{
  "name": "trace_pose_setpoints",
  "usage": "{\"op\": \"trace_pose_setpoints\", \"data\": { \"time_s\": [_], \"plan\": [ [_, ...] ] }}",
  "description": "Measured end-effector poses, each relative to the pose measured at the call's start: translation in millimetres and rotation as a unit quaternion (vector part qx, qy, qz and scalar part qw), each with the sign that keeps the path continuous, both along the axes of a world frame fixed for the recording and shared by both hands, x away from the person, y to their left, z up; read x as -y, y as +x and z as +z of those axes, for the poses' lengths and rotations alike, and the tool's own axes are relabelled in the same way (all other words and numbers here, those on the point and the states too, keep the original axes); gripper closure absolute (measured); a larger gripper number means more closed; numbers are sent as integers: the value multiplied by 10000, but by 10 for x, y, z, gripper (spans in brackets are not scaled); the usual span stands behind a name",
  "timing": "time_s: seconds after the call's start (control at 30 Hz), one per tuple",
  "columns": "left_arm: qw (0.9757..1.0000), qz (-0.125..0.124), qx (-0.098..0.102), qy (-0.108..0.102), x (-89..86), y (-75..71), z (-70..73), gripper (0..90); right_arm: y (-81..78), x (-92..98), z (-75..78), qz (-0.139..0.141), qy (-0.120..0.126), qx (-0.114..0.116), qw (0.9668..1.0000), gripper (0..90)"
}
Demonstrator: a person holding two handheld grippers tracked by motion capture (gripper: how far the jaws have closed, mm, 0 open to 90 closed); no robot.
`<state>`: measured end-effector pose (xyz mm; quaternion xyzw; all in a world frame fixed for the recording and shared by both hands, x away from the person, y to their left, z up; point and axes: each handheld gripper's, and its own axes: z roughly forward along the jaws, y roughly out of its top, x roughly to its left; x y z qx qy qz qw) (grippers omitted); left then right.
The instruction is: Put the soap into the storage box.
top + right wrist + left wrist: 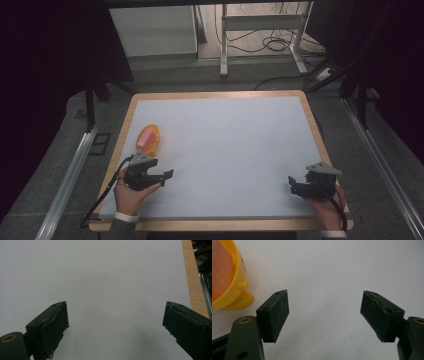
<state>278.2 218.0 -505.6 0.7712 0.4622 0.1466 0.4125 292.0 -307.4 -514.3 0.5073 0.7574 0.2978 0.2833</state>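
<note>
I have the tabletop [225, 150] in front of me, a pale grey sheet with a wooden edge running around it, and most of its surface lies bare. Beyond its far edge I see the floor with a loose tangle of cables [265, 42] and the legs of a metal frame [223, 45].

Next in size is the yellow bowl [148, 139], lying near the left edge of the tabletop, about halfway up it, with a pinkish-orange filling or lid inside; I cannot tell which. In the left gripper view the bowl [229, 282] sits at the upper left, its yellow rim and a small rounded handle facing my left jaw, close to it but not touching.

My left tongs [167, 175] rest low on the near-left part of the tabletop, just in front of the bowl, pointing toward the middle. Their jaws stand wide apart and grip nothing.

My right tongs [292, 184] sit at the near-right corner, well apart from the bowl, pointing inward. Their jaws are also spread wide, with bare tabletop between them.
</note>
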Motion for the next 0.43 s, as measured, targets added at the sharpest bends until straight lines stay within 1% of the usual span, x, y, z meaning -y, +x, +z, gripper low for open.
{"op": "trace_pose_setpoints", "data": {
  "time_s": [0.07, 0.13, 0.27, 0.37, 0.43],
  "plan": [
    [10000, -22, -3, 45, -3, -7, -25, 236, -1, 2, 4, -2, 5, 8, 10000, 60],
    [10000, -26, -9, 22, -15, -10, -45, 237, -1, 10, 13, -10, 6, 38, 10000, 60],
    [10000, -67, -35, 48, -20, -10, -47, 236, 0, 22, 20, 18, 37, 86, 10000, 60],
    [10000, -59, -17, -7, -26, -16, -41, 236, -5, 14, 32, 60, 82, 131, 9999, 60],
    [10000, -68, -15, 11, -28, -11, -43, 236, -5, 6, 37, 96, 95, 140, 9998, 60]
  ]
}}
